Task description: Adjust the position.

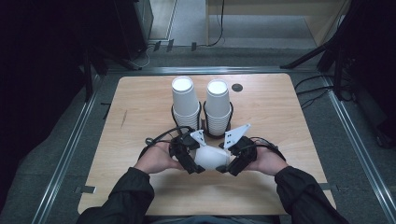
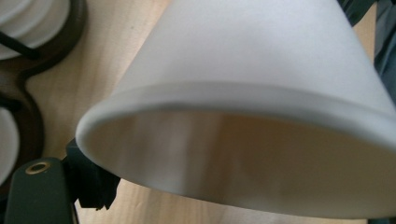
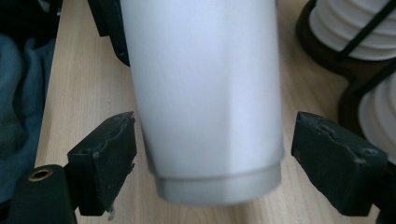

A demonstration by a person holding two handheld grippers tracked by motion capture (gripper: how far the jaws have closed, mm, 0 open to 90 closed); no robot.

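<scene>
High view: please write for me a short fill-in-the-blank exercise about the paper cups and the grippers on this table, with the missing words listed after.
1. The single paper cup between the two grippers is ___ in colour.
2. Behind it, ___ stacks of cups stand in a black holder.
3. In the right gripper view, the jaws of the right gripper stand ___, with a gap to the cup on each side.

Missing words: white; two; open

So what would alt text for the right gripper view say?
A white paper cup lies on a wooden table, its base toward the camera, between two open black tongs that do not touch it. Stacked cups stand at right.
</scene>
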